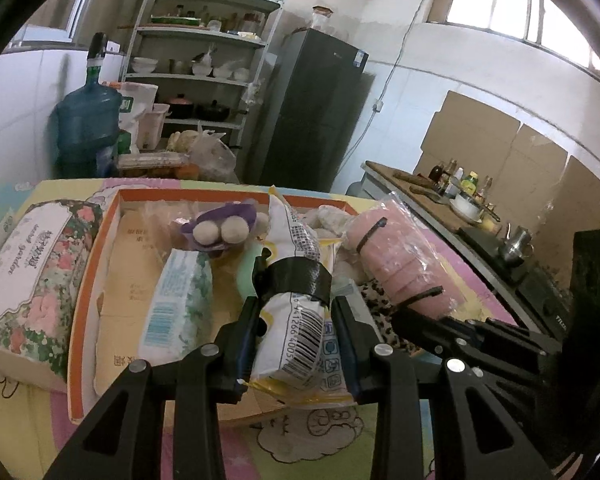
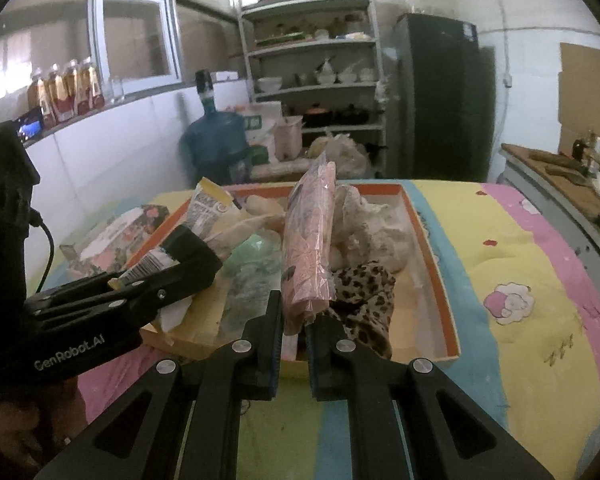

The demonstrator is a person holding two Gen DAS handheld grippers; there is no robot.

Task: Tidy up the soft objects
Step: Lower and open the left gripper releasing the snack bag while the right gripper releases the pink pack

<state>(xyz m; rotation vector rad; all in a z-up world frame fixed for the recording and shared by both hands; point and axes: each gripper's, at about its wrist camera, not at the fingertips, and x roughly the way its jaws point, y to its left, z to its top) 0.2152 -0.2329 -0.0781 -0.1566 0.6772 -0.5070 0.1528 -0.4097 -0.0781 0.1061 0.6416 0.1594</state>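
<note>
Gripping a white barcoded packet (image 1: 296, 320), the left gripper (image 1: 294, 280) hung over the orange-rimmed box (image 1: 84, 280). The right gripper (image 2: 294, 312) was clamped nearly shut on a pink wrapped roll (image 2: 308, 248), also above that box.

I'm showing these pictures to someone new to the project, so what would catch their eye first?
Probably the two packs held up over the orange-rimmed tray: the left gripper clamps a white and yellow barcoded packet, and beside it the right gripper pinches a pink pack in clear wrap. Next, the tray's jumble, such as the leopard-print cloth at its near corner.
</note>
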